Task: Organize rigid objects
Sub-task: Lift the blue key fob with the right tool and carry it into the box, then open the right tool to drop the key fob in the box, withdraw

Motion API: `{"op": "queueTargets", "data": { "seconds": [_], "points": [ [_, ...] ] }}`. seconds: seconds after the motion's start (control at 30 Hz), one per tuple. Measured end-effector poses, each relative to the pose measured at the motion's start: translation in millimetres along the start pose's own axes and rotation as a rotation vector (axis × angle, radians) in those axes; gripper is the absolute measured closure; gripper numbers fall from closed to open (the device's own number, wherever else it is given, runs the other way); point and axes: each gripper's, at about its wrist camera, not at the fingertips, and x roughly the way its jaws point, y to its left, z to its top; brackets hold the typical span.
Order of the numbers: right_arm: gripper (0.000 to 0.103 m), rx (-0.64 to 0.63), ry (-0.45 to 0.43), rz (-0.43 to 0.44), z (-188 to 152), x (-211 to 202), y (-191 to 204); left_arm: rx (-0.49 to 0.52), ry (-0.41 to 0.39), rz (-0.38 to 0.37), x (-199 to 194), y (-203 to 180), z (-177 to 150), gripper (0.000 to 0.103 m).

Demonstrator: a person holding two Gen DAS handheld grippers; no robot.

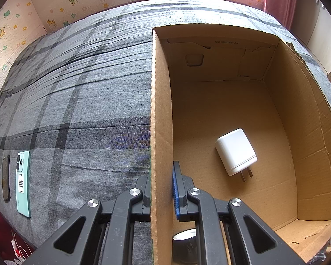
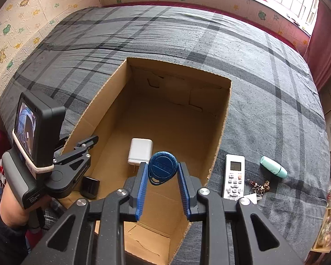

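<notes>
Blue fob (image 2: 163,167) being pinched edgewise by the right gripper (image 2: 162,172), pads pressing on both sides, hanging over the box (image 2: 222,119) interior, presumably for dropping inside. Gripping the box's left wall with the left gripper (image 1: 161,190), fingers clamped one outside, one inside on the cardboard, likely steadying the box on the soft bed (image 2: 165,33). Lying on the box floor already: a white charger (image 1: 236,151) at about 1 o'clock from the left gripper, prongs pointing near, and a dark cylinder (image 2: 89,186) in the near-left corner. Waiting outside, at 3 o'clock from the fob: a remote (image 2: 234,176), keys (image 2: 259,186), a mint tube (image 2: 273,166), lined up just beside the box's right wall for easy reaching. Resting well apart at 9 o'clock in the left view: a mint phone (image 1: 23,183) and a dark case (image 1: 6,177), side by side.
</notes>
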Motion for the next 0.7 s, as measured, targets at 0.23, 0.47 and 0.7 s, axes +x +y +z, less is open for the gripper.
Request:
{"op": "queueTargets", "data": {
  "seconds": [0.23,0.47,0.7],
  "points": [
    [0.075,-0.020,0.042,0.031,0,20,18,0.000,0.000,0.001,0,0,0,0.090],
    [0.075,-0.016,0.105,0.049,-4,49,28,0.000,0.000,0.001,0,0,0,0.090],
    [0.074,-0.005,0.167,0.056,-9,76,32,0.000,0.000,0.001,0,0,0,0.090]
  ]
}}
